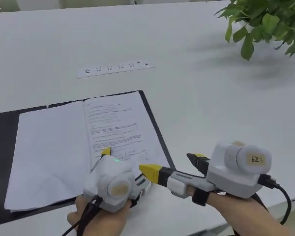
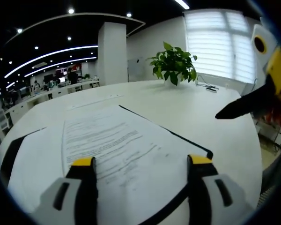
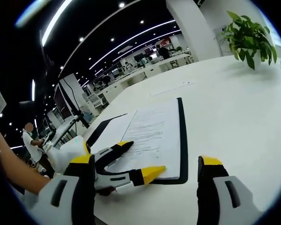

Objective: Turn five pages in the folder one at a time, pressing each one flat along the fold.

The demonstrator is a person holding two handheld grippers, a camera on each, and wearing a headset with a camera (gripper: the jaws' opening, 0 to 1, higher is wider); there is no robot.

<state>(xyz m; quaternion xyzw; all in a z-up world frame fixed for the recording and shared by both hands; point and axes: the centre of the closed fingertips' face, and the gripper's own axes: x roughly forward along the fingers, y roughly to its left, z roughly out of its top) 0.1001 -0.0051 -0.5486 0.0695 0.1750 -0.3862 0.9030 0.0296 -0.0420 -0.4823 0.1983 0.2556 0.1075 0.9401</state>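
A black folder [image 1: 2,132] lies open on the white table. Its left page [image 1: 49,147] is blank and its right page [image 1: 118,128] carries printed text. My left gripper [image 1: 129,162] stands open at the near edge of the printed page, with its jaws spread over the page's lower part [image 2: 131,154] and nothing between them. My right gripper [image 1: 184,169] is also open and holds nothing. It sits just right of the folder's near right corner [image 1: 171,166] and points left toward the left gripper. In the right gripper view a yellow fingertip [image 3: 152,172] of the left gripper lies at that corner.
A white power strip [image 1: 115,68] lies flat beyond the folder. A potted plant [image 1: 265,24] stands at the far right. The table [image 1: 211,88] is wide, and its near edge runs just behind my hands. A cable [image 1: 280,189] trails from the right gripper.
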